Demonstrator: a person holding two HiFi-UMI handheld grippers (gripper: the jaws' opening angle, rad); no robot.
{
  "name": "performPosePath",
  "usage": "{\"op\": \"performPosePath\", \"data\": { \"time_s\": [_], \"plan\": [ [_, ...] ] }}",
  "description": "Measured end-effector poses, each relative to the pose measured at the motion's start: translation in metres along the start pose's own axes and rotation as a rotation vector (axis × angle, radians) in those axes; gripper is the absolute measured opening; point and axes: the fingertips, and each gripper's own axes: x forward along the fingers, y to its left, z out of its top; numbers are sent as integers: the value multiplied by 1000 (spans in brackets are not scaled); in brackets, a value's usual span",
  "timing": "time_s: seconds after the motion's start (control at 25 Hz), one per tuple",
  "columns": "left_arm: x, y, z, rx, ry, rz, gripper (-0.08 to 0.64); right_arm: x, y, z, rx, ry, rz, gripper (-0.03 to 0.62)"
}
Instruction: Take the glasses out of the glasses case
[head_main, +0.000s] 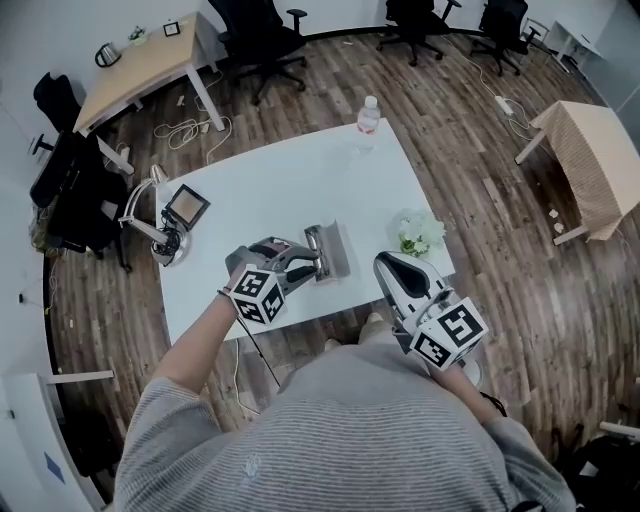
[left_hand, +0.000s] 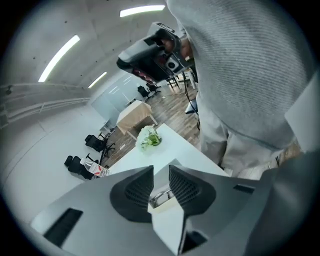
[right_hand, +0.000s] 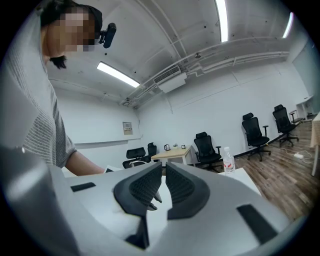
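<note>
While nearly closed, left gripper (head_main: 314, 265) on glasses case (head_main: 338, 248).

The desk (head_main: 300, 170) has a smooth, matt white top, and the floor (head_main: 480, 140) is brown wood plank with visible grain. The glasses case (head_main: 333, 250) has a grey shell with a satin sheen. The left tongs (left_hand: 160, 176) and right tongs (right_hand: 163, 175) are moulded in smooth, matt grey plastic with black ribbed pads (right_hand: 142, 189) on the inner faces. The person's top (head_main: 340, 430) is grey rib-knit cloth, and the bottle (head_main: 368, 115) is clear plastic.
</note>
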Motion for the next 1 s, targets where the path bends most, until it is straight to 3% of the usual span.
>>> {"op": "performPosePath", "data": {
  "time_s": [0.24,0.48,0.64,1.0],
  "plan": [
    [32,-13,-23,183,103,-92,101,-10,-11,2,0,-8,-50,17],
    [51,-23,-39,287,150,-166,101,-16,-19,3,3,-12,-87,17],
    [61,-29,-48,339,176,-198,101,-19,-22,3,5,-17,-105,17],
    [88,-34,-70,589,246,-230,100,-23,-33,3,13,-21,-142,17]
  ]
}}
